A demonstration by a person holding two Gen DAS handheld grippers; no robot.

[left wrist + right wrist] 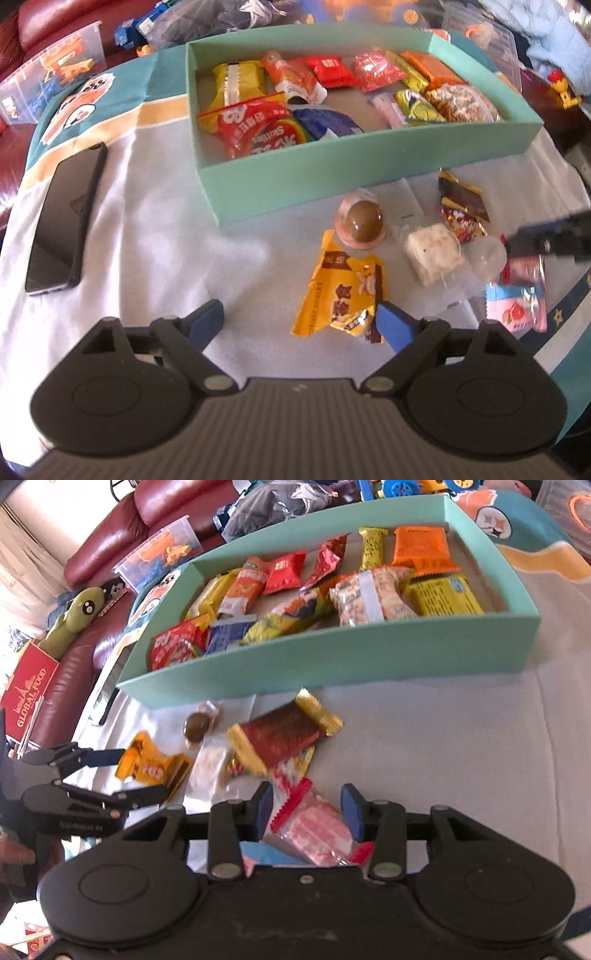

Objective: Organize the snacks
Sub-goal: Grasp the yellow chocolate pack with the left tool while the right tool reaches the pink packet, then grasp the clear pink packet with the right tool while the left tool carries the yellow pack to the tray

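The left gripper [297, 321] hangs low over the table [147, 240], its blue pads spread wide and grasping nothing, with the yellow snack packet [341, 291] lying just ahead, touching the right pad. On that wrapper the words "snacks" can just be made out; the rest is Chinese print.

Over on the right, the right gripper [306, 812] has its pads parted on either side of a clear pink-and-white candy bag with red edges [317, 823]; the bag sits between them, not pinched. Under it peeks a pink and blue packet [517, 306] with a peach picture.

Loose on the table near the box: a brown chocolate dome in clear wrap [361, 223], a white rice cake in plastic [432, 251], and a dark red wafer pack with gold ends [284, 734].

The teal box [295, 177] already holds a heap of snacks, the red Skittles bag [258, 129] in the near-left corner, its name readable upside down. A black phone [62, 221] lies left of the box. Off the table, a red "GLOBAL FOOD" box [27, 690] rests on the maroon sofa [155, 509].
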